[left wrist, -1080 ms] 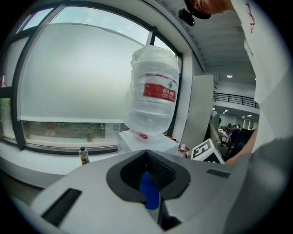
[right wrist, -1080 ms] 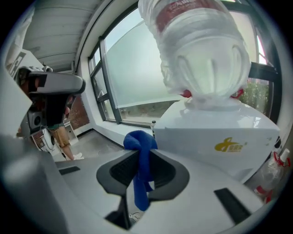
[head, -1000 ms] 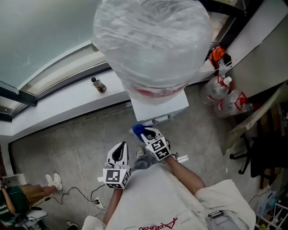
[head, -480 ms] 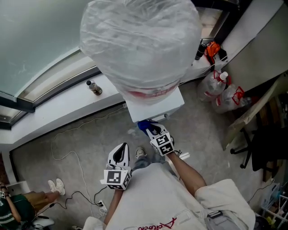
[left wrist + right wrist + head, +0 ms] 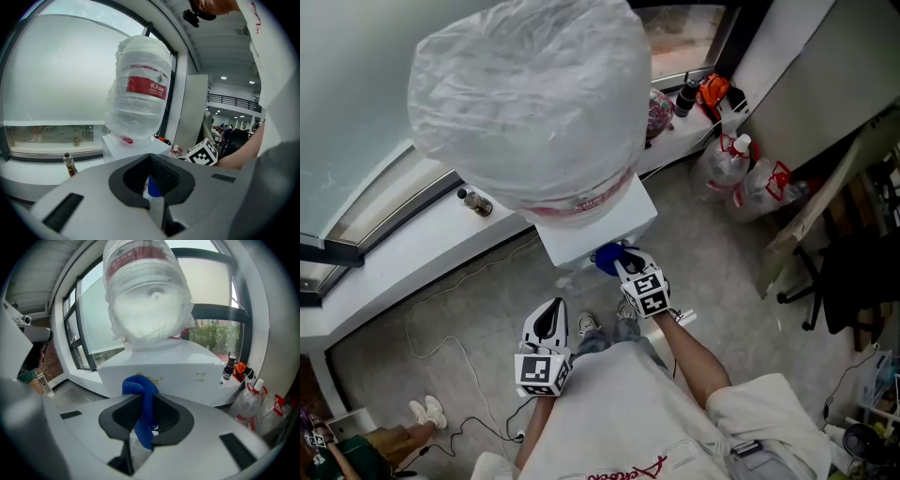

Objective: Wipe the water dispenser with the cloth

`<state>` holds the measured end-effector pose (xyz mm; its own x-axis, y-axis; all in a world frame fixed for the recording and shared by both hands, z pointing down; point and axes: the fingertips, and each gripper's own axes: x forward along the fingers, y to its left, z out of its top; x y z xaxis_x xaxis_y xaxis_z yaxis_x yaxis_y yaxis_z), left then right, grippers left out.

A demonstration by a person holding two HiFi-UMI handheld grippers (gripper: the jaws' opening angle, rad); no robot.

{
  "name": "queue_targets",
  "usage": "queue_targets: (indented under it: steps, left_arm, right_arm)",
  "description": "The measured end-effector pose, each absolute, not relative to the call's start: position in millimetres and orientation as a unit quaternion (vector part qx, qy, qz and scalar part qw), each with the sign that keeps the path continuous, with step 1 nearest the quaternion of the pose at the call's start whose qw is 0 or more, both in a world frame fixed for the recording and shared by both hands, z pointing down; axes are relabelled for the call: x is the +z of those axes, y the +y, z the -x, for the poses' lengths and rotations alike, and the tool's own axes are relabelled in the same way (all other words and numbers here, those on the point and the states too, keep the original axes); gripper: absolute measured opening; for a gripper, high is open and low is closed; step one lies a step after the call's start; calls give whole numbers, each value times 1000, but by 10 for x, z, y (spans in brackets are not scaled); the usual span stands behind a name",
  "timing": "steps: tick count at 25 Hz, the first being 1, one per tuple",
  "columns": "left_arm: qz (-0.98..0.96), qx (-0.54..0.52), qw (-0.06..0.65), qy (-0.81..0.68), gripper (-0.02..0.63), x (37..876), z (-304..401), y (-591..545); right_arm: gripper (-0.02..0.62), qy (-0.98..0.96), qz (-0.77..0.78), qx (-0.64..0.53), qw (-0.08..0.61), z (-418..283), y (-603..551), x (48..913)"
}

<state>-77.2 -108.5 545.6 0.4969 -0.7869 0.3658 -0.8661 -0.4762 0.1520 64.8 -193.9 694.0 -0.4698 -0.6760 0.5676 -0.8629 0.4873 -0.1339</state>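
The white water dispenser point(image 5: 592, 232) carries a big bottle wrapped in clear plastic point(image 5: 530, 103). My right gripper point(image 5: 624, 266) is shut on a bunched blue cloth point(image 5: 607, 257), held against the dispenser's front edge just below its top. In the right gripper view the cloth point(image 5: 140, 387) hangs between the jaws of the right gripper point(image 5: 143, 401), with the dispenser's front point(image 5: 187, 376) and bottle point(image 5: 145, 305) close ahead. My left gripper point(image 5: 547, 322) hangs lower and to the left over the floor, shut and holding nothing. It point(image 5: 151, 176) faces the dispenser point(image 5: 126, 145) and bottle point(image 5: 140, 98).
A small drink bottle point(image 5: 474, 201) stands on the white window sill to the left. Plastic bags and spray bottles point(image 5: 741, 183) lie right of the dispenser, by a leaning board point(image 5: 806, 216) and a dark chair point(image 5: 853, 272). Cables point(image 5: 450, 309) trail across the floor.
My right gripper has carried the blue cloth up and forward to the dispenser's front edge. The left gripper has stayed put, and my head has shifted so the dispenser sits further left.
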Motion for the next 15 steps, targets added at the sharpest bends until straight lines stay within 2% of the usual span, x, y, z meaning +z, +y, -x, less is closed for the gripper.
queue_targets:
  steps: [15]
  left_arm:
    - [-871, 140, 155, -445, 12, 5469, 281, -1319]
  right_arm:
    - [78, -769, -560, 230, 208, -1819, -2283, 6987]
